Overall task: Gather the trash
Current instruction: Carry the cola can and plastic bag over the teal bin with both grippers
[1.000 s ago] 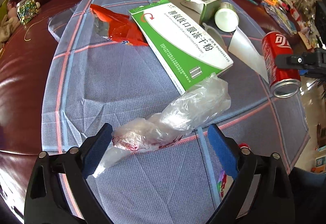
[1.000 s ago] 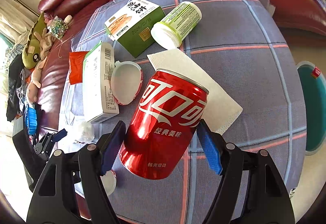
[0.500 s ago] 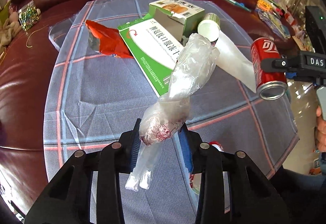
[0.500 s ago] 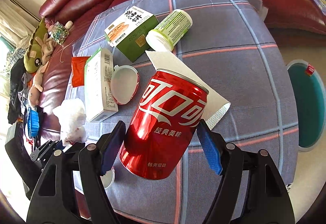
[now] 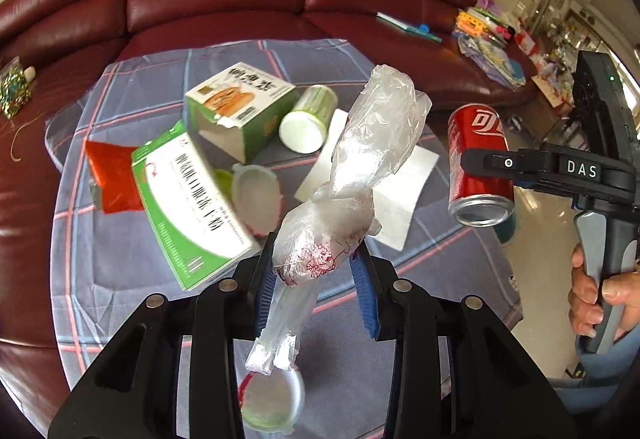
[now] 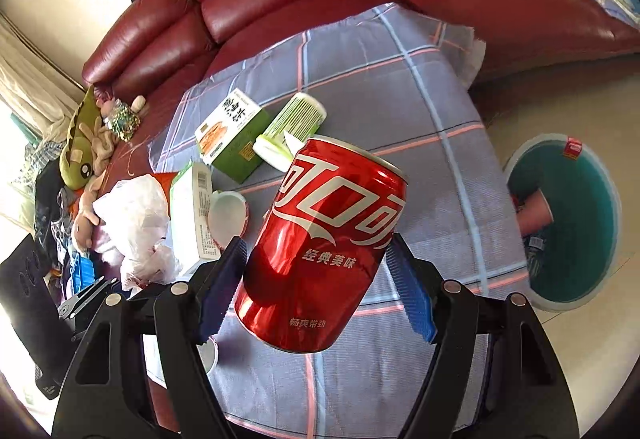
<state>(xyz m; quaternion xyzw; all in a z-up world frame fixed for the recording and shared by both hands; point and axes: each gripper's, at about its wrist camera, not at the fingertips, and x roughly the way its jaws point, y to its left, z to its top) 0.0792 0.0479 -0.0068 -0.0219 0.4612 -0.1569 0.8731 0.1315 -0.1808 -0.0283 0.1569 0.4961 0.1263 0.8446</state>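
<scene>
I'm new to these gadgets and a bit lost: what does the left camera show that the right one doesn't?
Only the left view shows the person's hand on the other handle and a red wrapper flat on the cloth. Only the right view shows the teal bin on the floor and a plush toy on the sofa. Both show the cola can in the right tongs, the plastic bag in the left tongs, and the green boxes.

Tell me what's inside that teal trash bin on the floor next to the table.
In the right wrist view, the teal bin holds a pinkish paper cup and some dark wrapper-like scraps. A red item sits at its far rim. The table edge hides the bin's near-left part.
</scene>
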